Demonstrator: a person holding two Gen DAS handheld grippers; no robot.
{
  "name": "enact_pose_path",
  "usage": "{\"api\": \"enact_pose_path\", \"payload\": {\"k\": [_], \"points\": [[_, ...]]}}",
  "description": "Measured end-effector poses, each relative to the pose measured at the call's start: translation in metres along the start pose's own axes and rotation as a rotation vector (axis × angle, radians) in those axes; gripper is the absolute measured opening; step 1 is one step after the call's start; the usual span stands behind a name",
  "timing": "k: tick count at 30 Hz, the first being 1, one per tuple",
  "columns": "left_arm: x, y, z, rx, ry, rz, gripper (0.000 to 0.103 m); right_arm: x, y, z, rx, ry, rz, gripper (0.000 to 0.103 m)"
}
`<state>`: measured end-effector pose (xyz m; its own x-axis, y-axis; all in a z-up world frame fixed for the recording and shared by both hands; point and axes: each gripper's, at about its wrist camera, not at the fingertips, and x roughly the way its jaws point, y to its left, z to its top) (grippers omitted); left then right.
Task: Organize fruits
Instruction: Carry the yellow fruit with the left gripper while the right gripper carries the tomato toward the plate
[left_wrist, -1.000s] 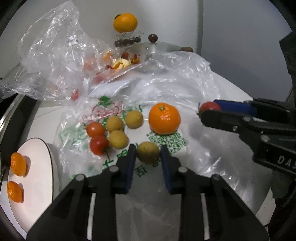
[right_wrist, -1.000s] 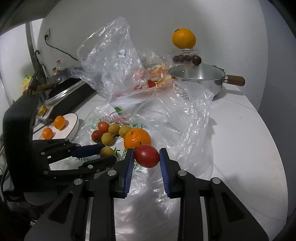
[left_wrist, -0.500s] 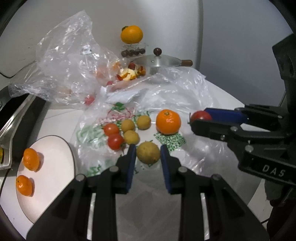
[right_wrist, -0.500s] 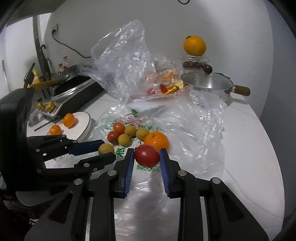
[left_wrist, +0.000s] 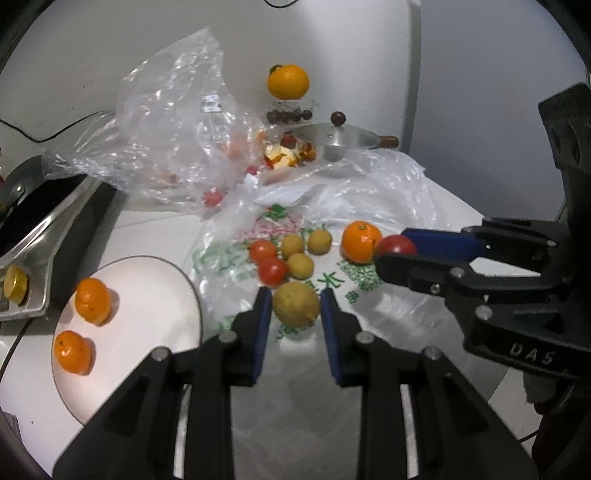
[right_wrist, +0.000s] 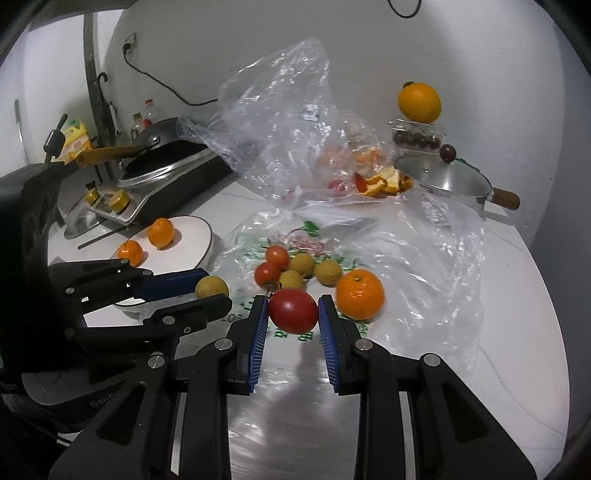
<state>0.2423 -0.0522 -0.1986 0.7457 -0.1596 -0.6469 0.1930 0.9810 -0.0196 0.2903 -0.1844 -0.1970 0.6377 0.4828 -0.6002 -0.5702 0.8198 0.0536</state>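
Left gripper clamped a yellow-brown fruit; right gripper clamped a red tomato. Both were held above the printed plastic bag, near the loose orange. White plate with two tangerines lay left.

2 matte-black handheld grippers with blue pads

The left gripper and right gripper share 1 build: 2 angular black plastic fingers, each faced inside with a ribbed blue pad, and round silver screw heads at the linkage joints. Pale raised letters "DAS" mark the right gripper's black housing, seen from the left wrist view. No sleeve or hand shows.
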Motion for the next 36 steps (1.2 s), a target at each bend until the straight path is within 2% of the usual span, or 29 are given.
{"api": "enact_pose_path", "payload": {"k": [18,36], "points": [[-0.025,0.050,-0.020,-0.057,-0.033,0.039,0.028,0.021,0.058,0.011,-0.086,0.035,0.021,0.030],[-0.020,0.099,-0.042,-0.121,-0.028,0.100,0.028,0.051,0.101,0.019,-0.155,0.079,0.041,0.030]]}}
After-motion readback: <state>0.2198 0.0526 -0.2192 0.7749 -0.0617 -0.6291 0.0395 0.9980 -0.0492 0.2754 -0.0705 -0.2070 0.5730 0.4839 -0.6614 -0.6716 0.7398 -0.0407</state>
